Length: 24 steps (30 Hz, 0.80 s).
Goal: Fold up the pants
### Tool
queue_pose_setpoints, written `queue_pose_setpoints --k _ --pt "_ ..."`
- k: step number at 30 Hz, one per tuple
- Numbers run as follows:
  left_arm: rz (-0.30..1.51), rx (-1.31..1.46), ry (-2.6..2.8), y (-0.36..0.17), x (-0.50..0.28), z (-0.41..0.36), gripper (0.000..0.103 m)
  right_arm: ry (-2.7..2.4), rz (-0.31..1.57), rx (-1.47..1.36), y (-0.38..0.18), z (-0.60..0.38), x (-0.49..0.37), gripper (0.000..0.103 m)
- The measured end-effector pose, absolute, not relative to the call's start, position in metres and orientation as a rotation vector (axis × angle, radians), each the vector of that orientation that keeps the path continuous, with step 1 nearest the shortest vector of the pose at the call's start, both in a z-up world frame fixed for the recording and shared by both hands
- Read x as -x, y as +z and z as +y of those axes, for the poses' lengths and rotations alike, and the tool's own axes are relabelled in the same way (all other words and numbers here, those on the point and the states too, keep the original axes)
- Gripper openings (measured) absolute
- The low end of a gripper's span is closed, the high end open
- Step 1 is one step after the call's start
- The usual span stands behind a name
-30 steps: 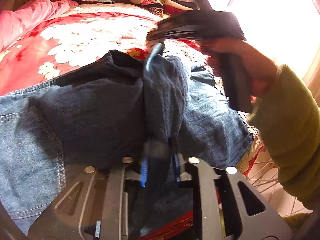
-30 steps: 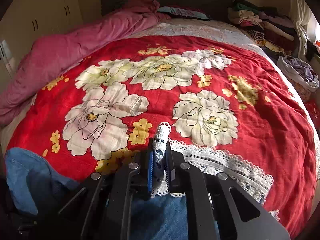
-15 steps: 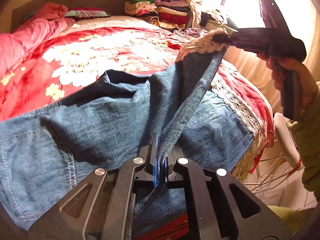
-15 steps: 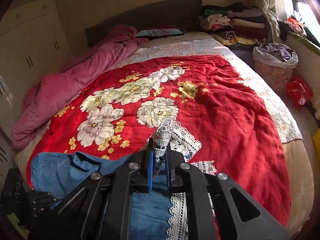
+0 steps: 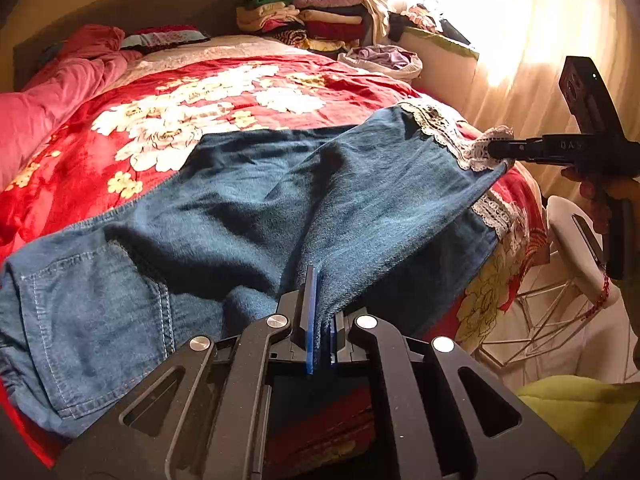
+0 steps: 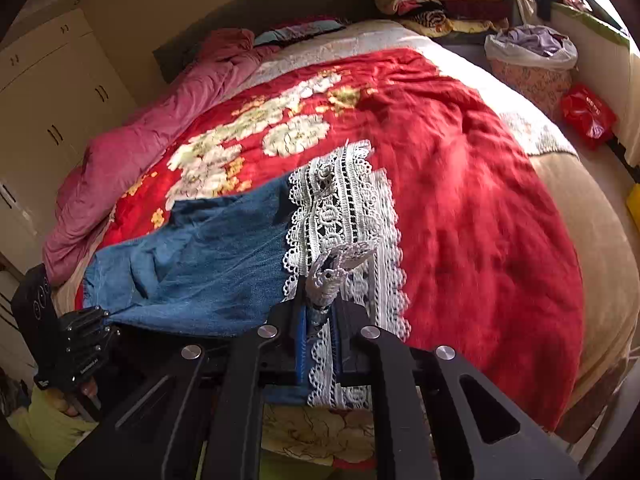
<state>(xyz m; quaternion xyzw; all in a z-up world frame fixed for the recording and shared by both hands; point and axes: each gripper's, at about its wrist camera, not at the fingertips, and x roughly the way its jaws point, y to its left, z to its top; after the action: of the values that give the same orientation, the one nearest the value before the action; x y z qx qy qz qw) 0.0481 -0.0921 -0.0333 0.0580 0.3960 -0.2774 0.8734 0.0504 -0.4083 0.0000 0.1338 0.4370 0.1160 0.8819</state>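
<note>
Blue denim pants (image 5: 248, 216) with white lace hems (image 6: 340, 208) lie across the near part of a red floral bedspread (image 5: 224, 92). The waist and a back pocket (image 5: 100, 308) are at the left. My left gripper (image 5: 320, 312) is shut on the near edge of the upper leg. My right gripper (image 6: 320, 308) is shut on the lace hem of that leg and holds it stretched out a little above the bed; it also shows in the left wrist view (image 5: 500, 148). The left gripper shows at the left of the right wrist view (image 6: 86, 332).
A pink quilt (image 6: 160, 120) lies along the bed's left side. Stacked folded clothes (image 5: 304, 12) stand by the headboard. A laundry basket (image 6: 532, 60) and a red bag (image 6: 586, 114) are right of the bed. A white wire stool (image 5: 560, 264) stands at the bed's near right corner.
The right gripper has carried the lace hem from above the pile out to the right, spreading the bunched upper leg flat and taut. The left gripper kept its hold.
</note>
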Motion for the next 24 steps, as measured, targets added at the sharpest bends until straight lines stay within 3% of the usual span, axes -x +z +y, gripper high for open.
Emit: queue_pose_setpoints --k 8,12,13,14,15,16,24 --pt "0.862 -0.139 -0.558 -0.044 -0.050 -0.094 0.000 0.260 0.985 -0.366 -0.033 -0.416 -0.043 0.011" --pt "0.864 -0.141 -0.552 -0.045 -0.049 -0.095 0.000 0.270 0.987 -0.395 -0.034 -0.423 -0.041 0.031" --pt "0.865 -0.143 -0.552 -0.045 -0.049 -0.095 0.000 0.276 0.989 -0.408 -0.036 -0.424 -0.042 0.031" --pt "0.866 -0.146 -0.551 -0.046 -0.049 -0.096 0.000 0.278 0.992 -0.415 -0.038 -0.425 -0.041 0.030" --pt "0.865 -0.152 -0.550 -0.046 -0.048 -0.097 0.000 0.277 0.991 -0.412 -0.039 -0.426 -0.041 0.024" --pt "0.864 -0.158 -0.549 -0.046 -0.047 -0.098 0.000 0.273 0.988 -0.397 -0.038 -0.426 -0.041 0.010" --pt "0.868 -0.223 -0.580 -0.050 -0.040 -0.109 0.000 0.233 1.004 -0.262 -0.037 -0.429 -0.034 0.010"
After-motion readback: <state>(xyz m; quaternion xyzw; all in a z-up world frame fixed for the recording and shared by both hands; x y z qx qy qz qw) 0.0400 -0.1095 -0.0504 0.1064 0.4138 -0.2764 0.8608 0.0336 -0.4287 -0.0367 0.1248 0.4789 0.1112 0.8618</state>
